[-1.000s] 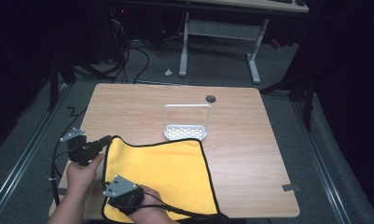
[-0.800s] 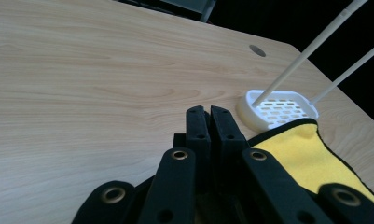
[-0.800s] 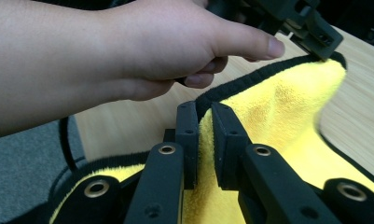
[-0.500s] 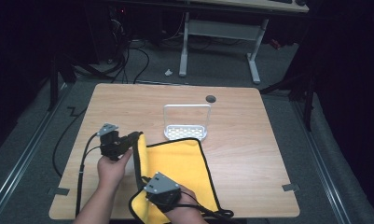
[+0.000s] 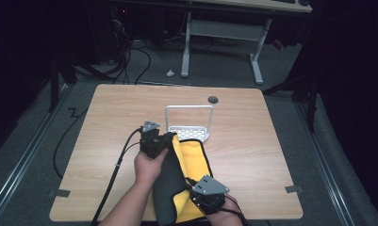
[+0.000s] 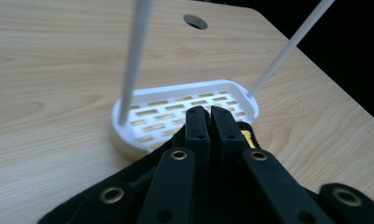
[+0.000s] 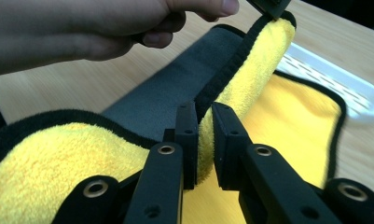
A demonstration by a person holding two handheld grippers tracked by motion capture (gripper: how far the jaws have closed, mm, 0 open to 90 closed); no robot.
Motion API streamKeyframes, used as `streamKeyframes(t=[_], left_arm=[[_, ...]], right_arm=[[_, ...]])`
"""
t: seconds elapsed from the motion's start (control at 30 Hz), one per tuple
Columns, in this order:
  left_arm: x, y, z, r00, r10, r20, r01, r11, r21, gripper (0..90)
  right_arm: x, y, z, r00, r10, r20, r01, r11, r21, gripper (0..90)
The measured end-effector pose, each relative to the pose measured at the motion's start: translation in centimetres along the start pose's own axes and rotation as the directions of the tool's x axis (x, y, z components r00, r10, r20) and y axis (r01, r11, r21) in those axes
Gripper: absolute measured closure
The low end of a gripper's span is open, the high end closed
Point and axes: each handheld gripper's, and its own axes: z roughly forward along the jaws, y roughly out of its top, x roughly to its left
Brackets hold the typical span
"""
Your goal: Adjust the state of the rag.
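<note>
Your left gripper [image 5: 170, 138] sits just left of frame centre in the high view, jaws pinched tight on the cloth's [image 5: 193, 160] black hem. In the left gripper view the left gripper's tips [image 6: 210, 122] meet over that hem, right at the near rim of the white rack [image 6: 128, 144].

Your right gripper [image 5: 196, 192] is at the bottom edge of the high view, right of centre. In the right gripper view its jaws [image 7: 204, 140] are clamped on the cloth [image 7: 264, 60] edge, yellow pile and black trim between the pads.

The cloth lies lower centre on the table [image 5: 271, 141], its left half lifted between your two grippers and turned over the rest, grey back up, yellow face on the part still flat. Its far end touches or overlaps the rack [image 5: 189, 123]; can't tell which.

Your left hand [image 7: 105, 28] fills the upper left of the right gripper view.
</note>
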Motion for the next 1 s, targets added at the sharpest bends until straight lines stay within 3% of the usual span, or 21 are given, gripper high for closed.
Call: streamKeyframes(t=[0.27, 0.53, 0.63, 0.7, 0.8, 0.87, 1.0], left_arm=[[-2.1, 0.3, 2.2, 0.9998, 0.021, -0.002, -0.021, 0.9994, 0.028, 85.9], [-3.2, -0.2, 4.0, 0.9989, 0.046, 0.007, -0.047, 0.9967, 0.066, 84.8], [-3.5, -0.5, 4.3, 0.9985, 0.042, 0.037, -0.044, 0.9973, 0.060, 77.0], [-3.5, -0.6, 4.4, 0.9966, 0.032, 0.076, -0.037, 0.9974, 0.062, 66.4], [-3.7, -0.7, 3.7, 0.9942, 0.053, 0.093, -0.057, 0.9976, 0.039, 58.0], [-3.6, -0.8, 3.1, 0.9932, 0.050, 0.105, -0.053, 0.9980, 0.035, 55.8], [-3.2, -1.5, 1.6, 0.9906, 0.059, 0.124, -0.063, 0.9976, 0.030, 54.8]], right_arm=[[-1.9, -1.8, -1.0, 0.9993, 0.024, 0.028, -0.025, 1.000, 0.017, 81.9], [-3.5, -3.9, -1.5, 0.9964, 0.069, 0.051, -0.071, 0.996, 0.057, 81.2], [-3.9, -4.7, -1.7, 0.9954, 0.078, 0.057, -0.082, 0.994, 0.070, 76.4], [-4.2, -5.2, -1.9, 0.9930, 0.089, 0.077, -0.094, 0.993, 0.070, 69.2], [-4.9, -5.8, -2.5, 0.9863, 0.125, 0.107, -0.130, 0.990, 0.044, 64.1], [-5.3, -6.1, -2.9, 0.9815, 0.134, 0.137, -0.140, 0.989, 0.036, 63.5], [-5.8, -6.3, -3.0, 0.9757, 0.157, 0.153, -0.163, 0.986, 0.027, 63.7]])
